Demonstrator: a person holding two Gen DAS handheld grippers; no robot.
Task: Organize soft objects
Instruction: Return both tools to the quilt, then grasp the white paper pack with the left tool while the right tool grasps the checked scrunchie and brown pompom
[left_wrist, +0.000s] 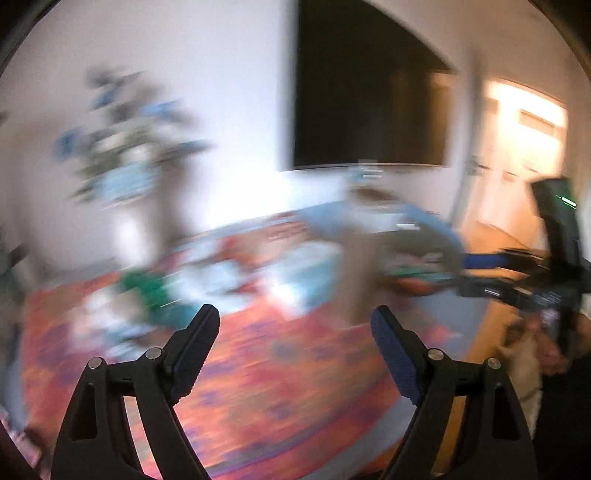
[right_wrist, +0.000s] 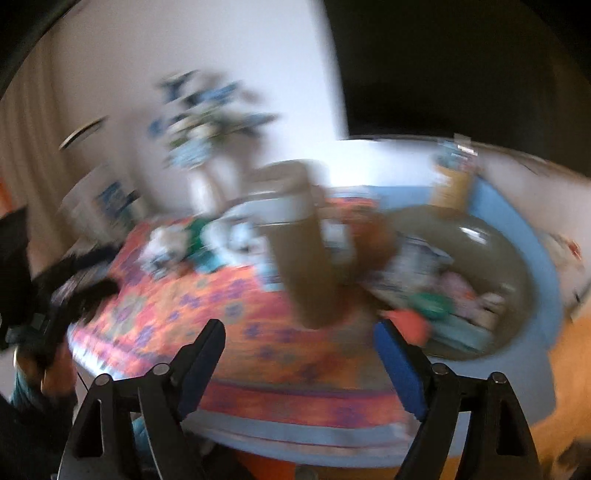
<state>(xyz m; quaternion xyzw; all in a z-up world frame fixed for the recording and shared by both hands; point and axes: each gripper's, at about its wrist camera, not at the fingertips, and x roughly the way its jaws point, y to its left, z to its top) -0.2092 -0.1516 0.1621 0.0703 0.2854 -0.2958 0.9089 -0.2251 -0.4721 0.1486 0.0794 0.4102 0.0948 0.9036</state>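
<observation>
Some small soft things, white, green and blue (right_wrist: 177, 243), lie in a loose pile on the far side of the bright orange flowery cloth. More soft things, pink, green and orange (right_wrist: 443, 299), sit inside the big round brown tub (right_wrist: 517, 266). Everything is blurry, so shapes are hard to tell.

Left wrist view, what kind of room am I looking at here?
Probably a living room at home, though the view is blurred. A large dark screen hangs on the white wall, a table wears an orange patterned cloth, and a vase of flowers stands at the back.
</observation>
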